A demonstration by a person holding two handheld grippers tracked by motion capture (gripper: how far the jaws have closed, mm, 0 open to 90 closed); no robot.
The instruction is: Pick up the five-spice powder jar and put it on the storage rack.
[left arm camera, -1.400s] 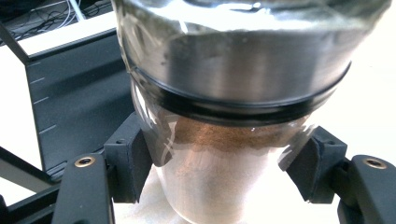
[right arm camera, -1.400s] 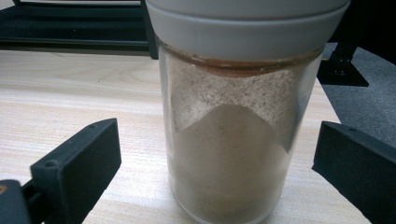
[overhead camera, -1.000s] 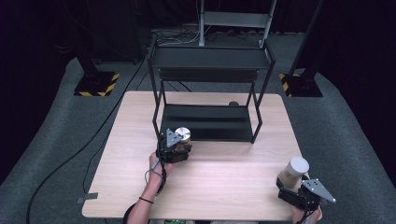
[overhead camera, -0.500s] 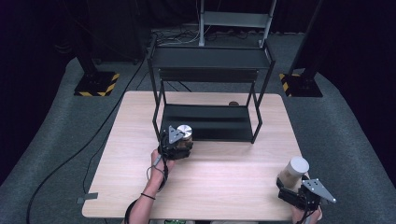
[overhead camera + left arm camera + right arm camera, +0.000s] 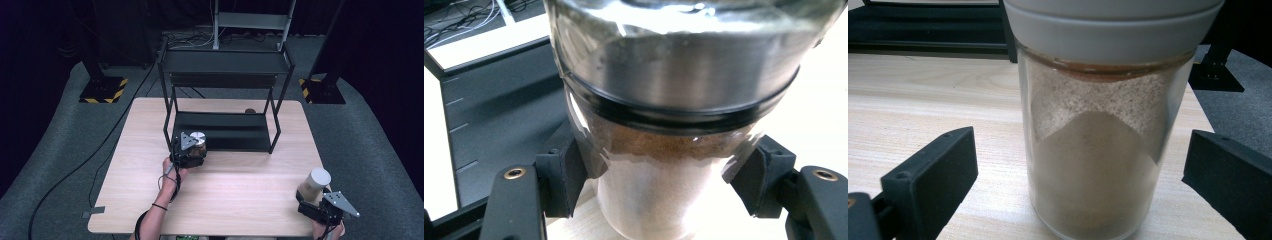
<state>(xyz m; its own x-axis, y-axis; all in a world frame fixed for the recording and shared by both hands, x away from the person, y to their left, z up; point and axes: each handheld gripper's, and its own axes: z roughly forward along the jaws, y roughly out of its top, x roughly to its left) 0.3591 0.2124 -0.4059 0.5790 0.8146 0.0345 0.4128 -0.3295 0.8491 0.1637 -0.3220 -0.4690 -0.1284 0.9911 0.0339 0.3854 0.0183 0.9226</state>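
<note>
A glass jar of brown powder with a silver lid (image 5: 198,136) sits between the jaws of my left gripper (image 5: 192,150), just in front of the black rack's lower shelf (image 5: 235,131) at its left leg. In the left gripper view both pads (image 5: 561,175) press on the jar (image 5: 674,150). At the table's front right, a white-lidded jar of beige powder (image 5: 316,182) stands upright on the wood. My right gripper (image 5: 312,200) is open around it. In the right gripper view its fingers (image 5: 933,180) stand well clear of the glass (image 5: 1093,150) on both sides.
The two-level black metal rack has an upper shelf (image 5: 225,62) over the back half of the wooden table (image 5: 240,200). A small dark round thing (image 5: 250,111) lies behind the rack. Black stands with striped bases (image 5: 102,92) stand on the floor beyond.
My left hand has shifted slightly toward the rack with the brown-powder jar still in its jaws. The right gripper and the white-lidded jar have stayed put.
</note>
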